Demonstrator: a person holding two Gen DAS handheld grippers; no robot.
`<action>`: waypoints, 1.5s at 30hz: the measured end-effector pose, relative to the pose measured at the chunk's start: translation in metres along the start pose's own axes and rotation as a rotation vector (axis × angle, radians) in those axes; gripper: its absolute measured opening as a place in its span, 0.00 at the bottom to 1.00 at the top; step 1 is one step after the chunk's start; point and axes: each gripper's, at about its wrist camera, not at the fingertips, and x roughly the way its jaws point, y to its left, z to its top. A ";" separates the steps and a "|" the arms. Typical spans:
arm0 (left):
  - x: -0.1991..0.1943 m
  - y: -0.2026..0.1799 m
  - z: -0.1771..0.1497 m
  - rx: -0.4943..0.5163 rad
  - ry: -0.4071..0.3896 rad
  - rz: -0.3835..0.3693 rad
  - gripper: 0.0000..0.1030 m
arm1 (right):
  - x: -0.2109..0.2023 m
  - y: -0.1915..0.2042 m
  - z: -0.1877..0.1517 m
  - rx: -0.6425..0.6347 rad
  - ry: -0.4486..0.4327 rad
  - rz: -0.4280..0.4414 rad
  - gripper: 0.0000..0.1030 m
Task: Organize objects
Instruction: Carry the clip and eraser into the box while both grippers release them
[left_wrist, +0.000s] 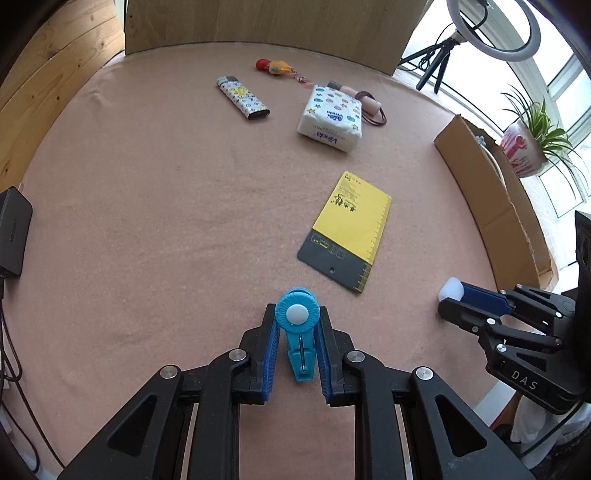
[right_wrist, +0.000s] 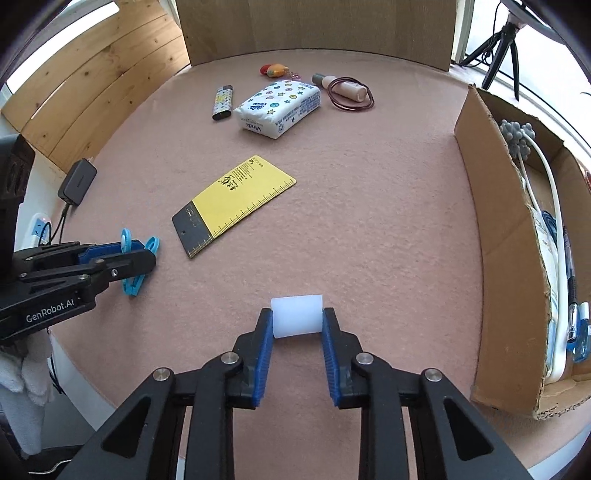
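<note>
My left gripper (left_wrist: 297, 325) is shut on a blue plastic clip (left_wrist: 298, 334) with a white round button, held just above the pink cloth near the front edge. From the right wrist view the same left gripper (right_wrist: 146, 258) sits at the left with the blue clip (right_wrist: 136, 264) in it. My right gripper (right_wrist: 297, 323) is shut on a white translucent cylinder (right_wrist: 296, 315); in the left wrist view the right gripper (left_wrist: 448, 301) holds that white cylinder (left_wrist: 451, 289) at the right. A cardboard box (right_wrist: 491, 236) stands to the right.
On the cloth lie a yellow and grey ruler card (left_wrist: 347, 230), a tissue pack (left_wrist: 332, 120), a patterned lighter (left_wrist: 242, 98), a toy keychain (left_wrist: 275, 67), a pink tube with hair ties (right_wrist: 349, 91). A black charger (right_wrist: 77, 181) sits left. The box (left_wrist: 484, 206) holds cables and pens.
</note>
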 end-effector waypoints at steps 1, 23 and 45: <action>0.000 -0.001 0.000 -0.007 -0.003 0.002 0.19 | -0.001 -0.002 0.001 0.007 0.000 0.006 0.22; -0.017 -0.129 0.055 0.058 -0.096 -0.185 0.19 | -0.115 -0.137 0.007 0.202 -0.276 -0.045 0.22; 0.024 -0.260 0.086 0.139 -0.072 -0.230 0.55 | -0.113 -0.199 -0.021 0.267 -0.264 0.010 0.49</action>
